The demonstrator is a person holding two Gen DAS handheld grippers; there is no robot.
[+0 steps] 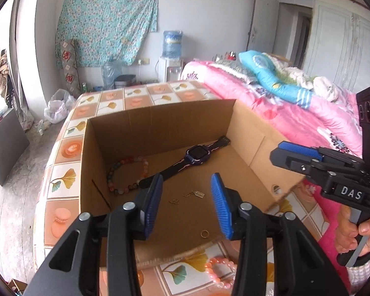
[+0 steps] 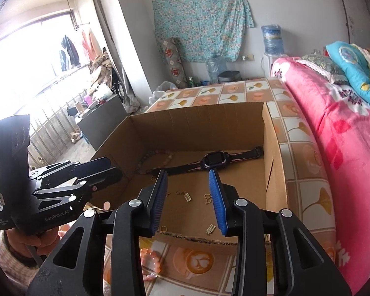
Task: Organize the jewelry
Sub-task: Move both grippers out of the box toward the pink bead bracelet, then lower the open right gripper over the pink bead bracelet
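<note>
An open cardboard box stands on a patterned table. In it lie a dark smartwatch, a multicoloured bead bracelet, small gold earrings and charms and a gold ring. A pink bead bracelet lies on the table in front of the box. My left gripper is open and empty above the box's near edge. My right gripper is open and empty over the box; it also shows in the left wrist view.
The table has a tiled flower cloth. A bed with a pink quilt borders the table's right side. A water dispenser and clutter stand by the far wall. Floor drops off to the left.
</note>
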